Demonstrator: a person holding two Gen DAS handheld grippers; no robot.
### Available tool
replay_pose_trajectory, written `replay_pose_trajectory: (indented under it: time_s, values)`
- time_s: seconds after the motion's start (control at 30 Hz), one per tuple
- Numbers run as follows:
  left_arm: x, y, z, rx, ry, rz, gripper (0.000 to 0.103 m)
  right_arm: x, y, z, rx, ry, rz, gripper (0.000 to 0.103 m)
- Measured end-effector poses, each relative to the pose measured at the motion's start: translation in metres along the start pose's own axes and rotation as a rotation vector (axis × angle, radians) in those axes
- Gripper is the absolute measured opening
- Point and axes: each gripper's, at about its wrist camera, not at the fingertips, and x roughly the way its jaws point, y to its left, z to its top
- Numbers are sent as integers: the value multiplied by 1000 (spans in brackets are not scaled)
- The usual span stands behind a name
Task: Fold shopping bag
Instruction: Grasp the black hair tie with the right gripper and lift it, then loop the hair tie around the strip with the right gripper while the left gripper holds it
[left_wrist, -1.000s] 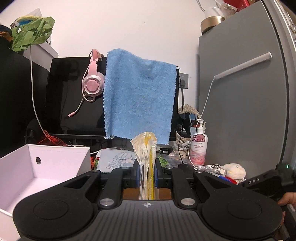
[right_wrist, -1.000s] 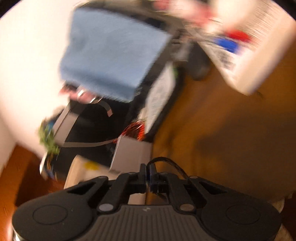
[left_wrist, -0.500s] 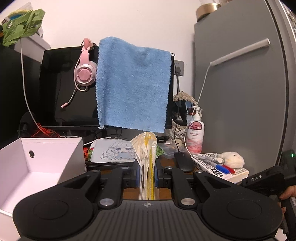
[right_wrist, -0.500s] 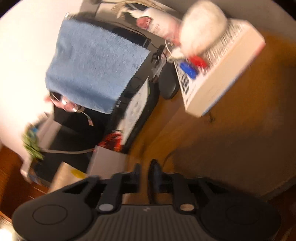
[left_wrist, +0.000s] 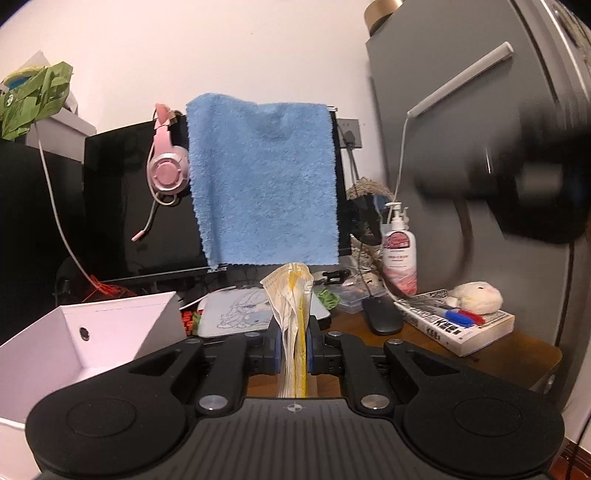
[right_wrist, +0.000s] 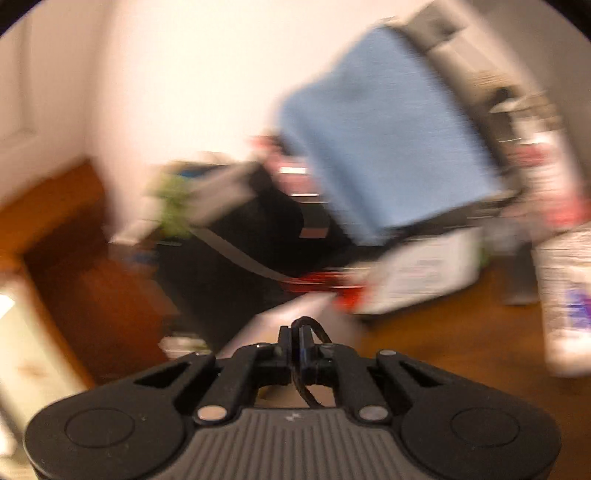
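The shopping bag (left_wrist: 290, 291) is a folded cream and yellow plastic bundle that stands upright between my left fingers. My left gripper (left_wrist: 293, 332) is shut on it above the wooden desk (left_wrist: 517, 343). My right gripper (right_wrist: 295, 339) has its fingers close together on a thin black band (right_wrist: 318, 332) that loops out between them. The right wrist view is heavily motion-blurred. In the left wrist view the right gripper (left_wrist: 535, 177) shows as a dark smeared shape high at the right, clear of the bag.
A white open box (left_wrist: 74, 332) stands at the left. A blue towel (left_wrist: 262, 184) hangs over a monitor with a pink headset (left_wrist: 166, 170). A lotion bottle (left_wrist: 399, 254), black mouse (left_wrist: 382, 317), book (left_wrist: 461, 328), plush toy (left_wrist: 476, 295) and grey cabinet (left_wrist: 461, 129) fill the right.
The right gripper has swung up from low at the right to high at the right, and its fingers have closed tighter on the black band. The left gripper still grips the bag.
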Motion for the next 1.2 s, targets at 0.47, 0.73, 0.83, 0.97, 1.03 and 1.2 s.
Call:
replay_pose_trajectory:
  time_s: [0.47,0.73,0.83,0.97,1.03,1.2]
  values:
    - [-26,-14,3,135,-102,-7,11,55,48,2,-378,125,-165,3]
    - [-36,-25,-11,255,-176,-11,9,62,56,1,-516,111,-305,3]
    - [-40,-24,-15,273,-199,-23,8,58,49,7,-467,110,-282,3]
    - [-47,-22,-19,288,-235,-30,7,54,38,14,-399,119,-238,3]
    - [-49,-23,-22,297,-246,-36,7,52,29,18,-344,128,-212,3]
    - [-49,-20,-25,262,-230,-54,7,54,-1,22,-191,158,-161,3]
